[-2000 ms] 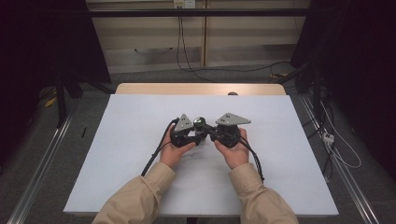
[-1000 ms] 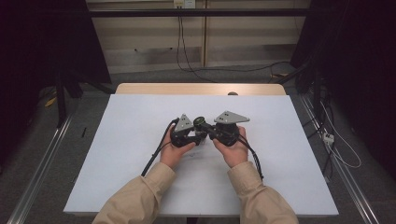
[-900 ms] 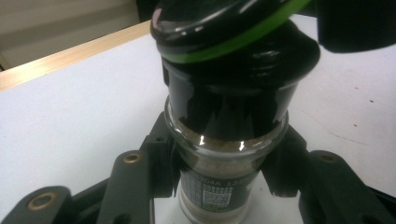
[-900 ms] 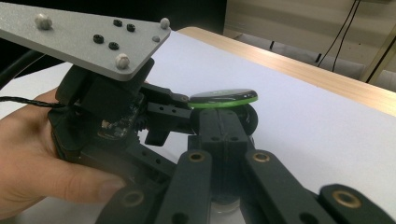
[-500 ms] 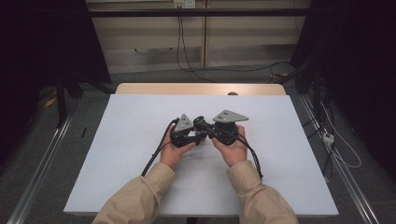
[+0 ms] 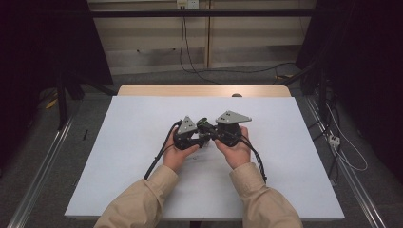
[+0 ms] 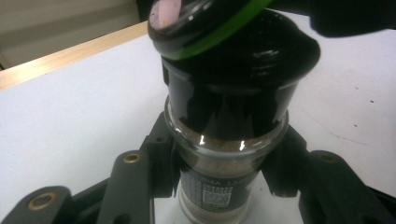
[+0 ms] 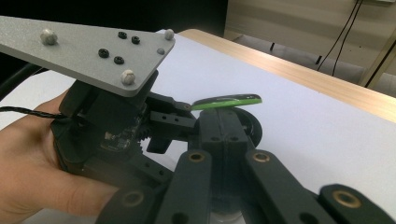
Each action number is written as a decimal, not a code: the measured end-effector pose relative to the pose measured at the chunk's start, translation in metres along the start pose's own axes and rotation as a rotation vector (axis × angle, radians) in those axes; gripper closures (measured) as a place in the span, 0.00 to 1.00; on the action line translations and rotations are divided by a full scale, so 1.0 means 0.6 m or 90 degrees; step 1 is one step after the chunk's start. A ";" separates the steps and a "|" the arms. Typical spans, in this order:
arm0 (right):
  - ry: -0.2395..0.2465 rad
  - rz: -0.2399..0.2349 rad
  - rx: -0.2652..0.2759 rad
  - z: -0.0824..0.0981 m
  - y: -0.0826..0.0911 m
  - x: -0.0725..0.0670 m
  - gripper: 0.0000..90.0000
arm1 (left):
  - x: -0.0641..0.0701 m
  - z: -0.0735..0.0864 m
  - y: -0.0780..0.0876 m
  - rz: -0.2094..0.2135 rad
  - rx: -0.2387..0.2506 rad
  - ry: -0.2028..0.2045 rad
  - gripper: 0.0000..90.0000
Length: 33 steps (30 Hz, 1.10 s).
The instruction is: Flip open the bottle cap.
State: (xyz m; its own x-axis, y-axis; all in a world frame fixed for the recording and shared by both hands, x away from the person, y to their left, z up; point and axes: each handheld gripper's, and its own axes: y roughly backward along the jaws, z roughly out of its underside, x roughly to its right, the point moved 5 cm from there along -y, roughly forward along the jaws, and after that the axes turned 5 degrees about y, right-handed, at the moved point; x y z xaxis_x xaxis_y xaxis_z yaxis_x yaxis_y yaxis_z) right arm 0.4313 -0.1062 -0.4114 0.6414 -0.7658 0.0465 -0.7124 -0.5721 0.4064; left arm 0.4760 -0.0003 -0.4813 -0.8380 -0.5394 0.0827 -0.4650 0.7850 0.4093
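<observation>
We see a clear jar (image 7: pixel 219 177) of brown powder, its black cap (image 7: pixel 233 88) green-rimmed, on a white desk (image 6: pixel 133 142).

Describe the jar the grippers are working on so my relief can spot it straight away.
Start at the white table and go to its middle, where the two hands meet. Between them, the left gripper clamps a small clear glass jar of brownish powder. It stands out by its black cap with a green-edged flip lid tilted open, and a code label low on the glass.
</observation>
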 end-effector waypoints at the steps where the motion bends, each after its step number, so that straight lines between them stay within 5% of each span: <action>1: 0.001 -0.001 0.001 0.000 0.000 0.000 1.00 | -0.001 0.000 0.000 -0.001 0.000 -0.002 0.60; 33: 0.005 0.006 0.002 -0.009 -0.004 0.001 1.00 | 0.000 0.000 0.000 -0.001 -0.001 0.001 0.60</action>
State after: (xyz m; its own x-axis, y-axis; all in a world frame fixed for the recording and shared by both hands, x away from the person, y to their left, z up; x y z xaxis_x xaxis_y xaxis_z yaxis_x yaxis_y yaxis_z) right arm 0.4346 -0.1038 -0.4076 0.6371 -0.7687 0.0569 -0.7189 -0.5659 0.4037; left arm 0.4759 -0.0004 -0.4814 -0.8365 -0.5417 0.0831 -0.4665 0.7834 0.4107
